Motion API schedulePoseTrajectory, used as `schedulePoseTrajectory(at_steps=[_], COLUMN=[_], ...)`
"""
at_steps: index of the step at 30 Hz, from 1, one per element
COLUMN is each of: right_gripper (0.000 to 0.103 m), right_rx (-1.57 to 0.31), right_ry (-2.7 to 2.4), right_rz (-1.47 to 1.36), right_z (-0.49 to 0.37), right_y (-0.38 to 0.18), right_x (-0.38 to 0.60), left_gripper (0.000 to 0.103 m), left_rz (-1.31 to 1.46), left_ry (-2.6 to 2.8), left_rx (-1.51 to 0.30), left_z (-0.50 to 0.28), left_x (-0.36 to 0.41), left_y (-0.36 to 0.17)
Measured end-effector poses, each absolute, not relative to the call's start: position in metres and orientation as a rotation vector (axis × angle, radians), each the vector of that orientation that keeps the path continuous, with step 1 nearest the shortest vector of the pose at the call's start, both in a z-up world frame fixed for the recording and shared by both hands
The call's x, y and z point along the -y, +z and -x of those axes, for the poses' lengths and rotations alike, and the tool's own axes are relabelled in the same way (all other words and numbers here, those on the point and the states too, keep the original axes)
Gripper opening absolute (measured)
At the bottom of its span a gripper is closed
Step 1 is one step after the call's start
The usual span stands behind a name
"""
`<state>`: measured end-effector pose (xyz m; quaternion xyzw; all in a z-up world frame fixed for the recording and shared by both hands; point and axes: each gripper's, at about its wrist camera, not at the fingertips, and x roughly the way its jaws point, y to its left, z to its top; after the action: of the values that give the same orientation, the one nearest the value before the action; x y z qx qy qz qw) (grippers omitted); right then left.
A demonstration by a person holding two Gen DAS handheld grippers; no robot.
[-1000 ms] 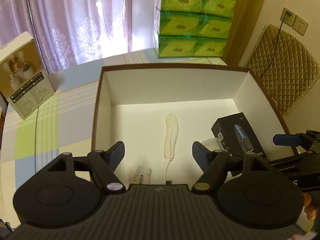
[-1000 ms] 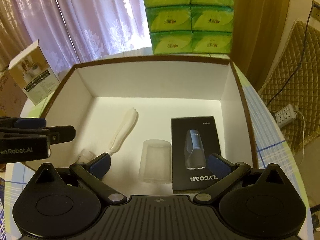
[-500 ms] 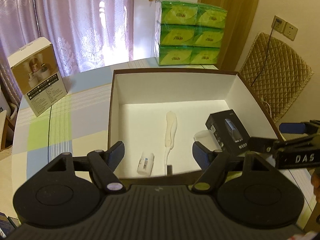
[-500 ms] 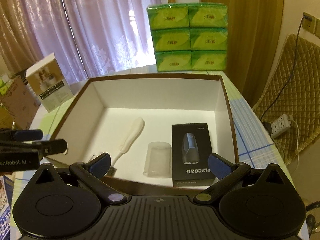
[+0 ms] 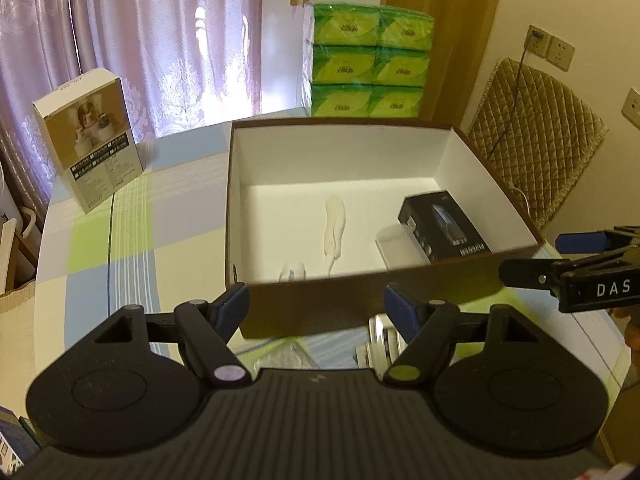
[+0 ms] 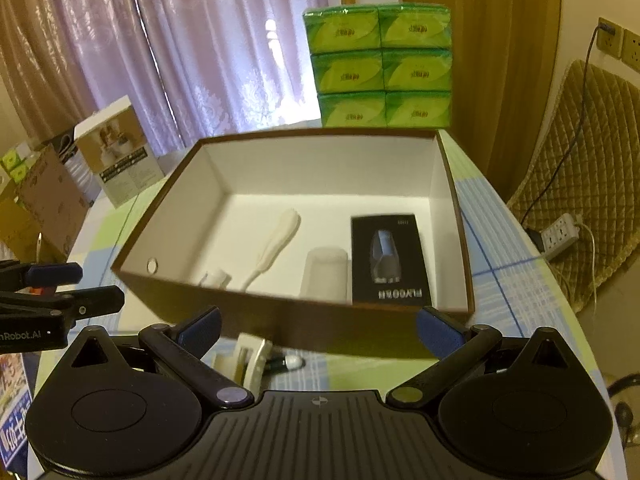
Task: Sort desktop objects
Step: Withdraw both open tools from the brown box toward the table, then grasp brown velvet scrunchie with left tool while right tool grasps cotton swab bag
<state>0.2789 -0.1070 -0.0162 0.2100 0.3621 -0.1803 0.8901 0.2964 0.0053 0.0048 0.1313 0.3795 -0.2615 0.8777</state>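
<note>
Both grippers empty, jaws spread wide: left gripper (image 5: 316, 306), right gripper (image 6: 318, 326), at near wall of brown box (image 6: 360, 334) on table (image 5: 120, 240). Inside: black carton (image 6: 390, 260) by right wall, clear cup (image 6: 325, 276), white handle (image 6: 278, 242), small bottle (image 6: 216, 279). Right view alone shows white clip (image 6: 250, 358) on table outside near wall; left view shows silvery packets (image 5: 382, 340) there

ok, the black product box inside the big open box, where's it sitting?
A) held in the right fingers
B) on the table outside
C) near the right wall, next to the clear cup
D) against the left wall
C: the black product box lies flat near the right wall of the big open box, beside the clear cup.
</note>
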Motion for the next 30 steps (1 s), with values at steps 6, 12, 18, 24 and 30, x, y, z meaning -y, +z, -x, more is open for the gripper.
schedulePoseTrajectory(at_steps=[6, 12, 18, 24, 30], right_gripper=[0.101, 0.101, 0.101, 0.101, 0.101], right_rx=[-0.787, -0.822, -0.851, -0.885, -0.907], right_ry=[-0.36, -0.358, -0.339, -0.315, -0.28], right_rz=[-0.438, -0.453, -0.453, -0.456, -0.441], right_z=[-0.267, -0.257, -0.249, -0.246, -0.24], right_y=[-0.025, -0.036, -0.044, -0.054, -0.062], right_x=[0.094, 0.086, 0.075, 0.064, 0.055], left_gripper=[0.071, 0.071, 0.071, 0.071, 0.068], left_rz=[-0.279, -0.275, -0.267, -0.267, -0.274], left_ry=[-0.559, -0.56, -0.548, -0.542, -0.544], left_rx=[-0.822, -0.856, -0.897, -0.933, -0.962], left_z=[-0.275, -0.263, -0.252, -0.242, -0.232], left_x=[-0.012, -0.02, -0.028, -0.033, -0.039], left_y=[-0.005, -0.015, -0.028, -0.041, -0.051])
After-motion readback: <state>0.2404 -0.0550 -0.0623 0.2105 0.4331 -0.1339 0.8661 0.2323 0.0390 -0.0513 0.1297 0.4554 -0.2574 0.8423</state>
